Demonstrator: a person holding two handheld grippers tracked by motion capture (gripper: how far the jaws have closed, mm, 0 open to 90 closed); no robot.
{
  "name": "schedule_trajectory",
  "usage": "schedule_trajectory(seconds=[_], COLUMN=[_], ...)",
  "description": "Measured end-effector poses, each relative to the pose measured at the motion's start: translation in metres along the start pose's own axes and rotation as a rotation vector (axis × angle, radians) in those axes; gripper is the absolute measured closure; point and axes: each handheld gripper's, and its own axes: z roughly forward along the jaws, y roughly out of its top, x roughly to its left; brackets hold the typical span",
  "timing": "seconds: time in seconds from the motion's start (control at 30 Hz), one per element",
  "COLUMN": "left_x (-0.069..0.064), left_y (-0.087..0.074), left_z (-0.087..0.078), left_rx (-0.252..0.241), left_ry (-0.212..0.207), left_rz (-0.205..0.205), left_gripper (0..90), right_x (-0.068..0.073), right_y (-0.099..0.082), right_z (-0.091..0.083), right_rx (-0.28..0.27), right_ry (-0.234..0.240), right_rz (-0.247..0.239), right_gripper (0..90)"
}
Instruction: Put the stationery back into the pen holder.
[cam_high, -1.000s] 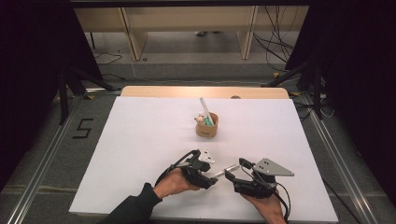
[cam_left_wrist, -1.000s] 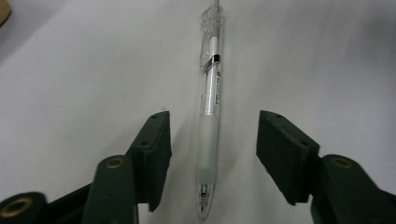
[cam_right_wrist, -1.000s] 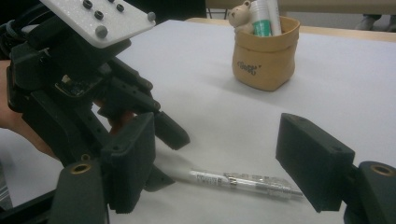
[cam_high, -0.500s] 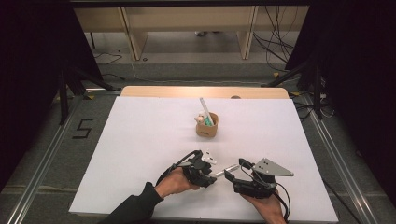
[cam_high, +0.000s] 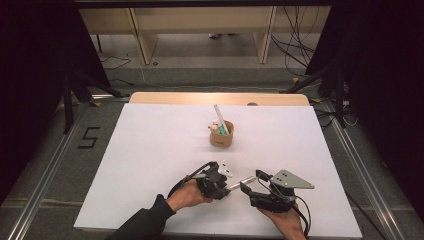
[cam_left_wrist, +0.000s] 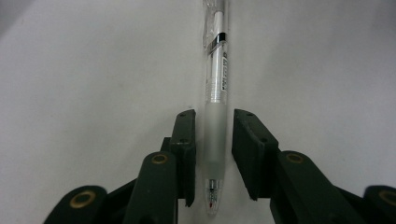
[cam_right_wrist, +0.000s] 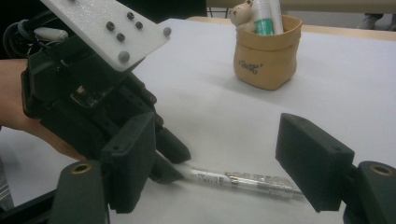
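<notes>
A clear pen (cam_left_wrist: 216, 88) lies flat on the white table (cam_high: 150, 150), its tip toward the left gripper's camera. My left gripper (cam_left_wrist: 214, 154) has a jaw on each side of the pen's frosted grip; the jaws have just been closing, and a thin gap still shows on both sides. In the high view, the left gripper (cam_high: 226, 186) and right gripper (cam_high: 248, 184) face each other near the front edge with the pen (cam_high: 240, 181) between them. My right gripper (cam_right_wrist: 217, 140) stands open and holds nothing. The pen (cam_right_wrist: 238, 179) lies on the table between its jaws, reaching toward the right one.
A small tan pouch cup (cam_high: 221, 135) with a white tube and a small bear figure stands at mid-table, also seen in the right gripper view as the cup (cam_right_wrist: 266, 51). A wooden strip (cam_high: 220, 98) edges the far side. Cables trail from both grippers.
The left gripper's jaws have drawn in around the pen. Both hands stay where they were, and the pen has not moved.
</notes>
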Motion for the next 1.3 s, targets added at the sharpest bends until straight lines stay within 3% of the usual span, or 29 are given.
schedule_trajectory(seconds=[0.4,0.57,0.73,1.1,1.3], left_x=[-0.002,0.000,0.005,0.013,0.017], left_y=[0.001,0.000,-0.001,0.001,0.000], left_z=[0.000,-0.001,-0.002,-0.021,-0.032], left_rx=[0.013,0.005,0.002,0.000,0.017], left_ry=[-0.012,-0.018,-0.054,-0.096,-0.114], left_rz=[0.037,0.040,0.022,0.026,0.038], left_gripper=[78.2,79.3,79.5,79.6,79.6], right_x=[0.000,0.000,0.000,0.000,0.002], right_y=[0.000,0.000,0.000,0.001,0.002], right_z=[0.000,0.000,0.000,-0.002,-0.001], right_rx=[0.004,0.004,0.001,-0.004,-0.004], right_ry=[-0.002,-0.001,-0.002,-0.001,0.010], right_rz=[0.001,0.000,-0.003,-0.002,-0.028], right_gripper=[29.8,29.9,29.9,30.0,29.9])
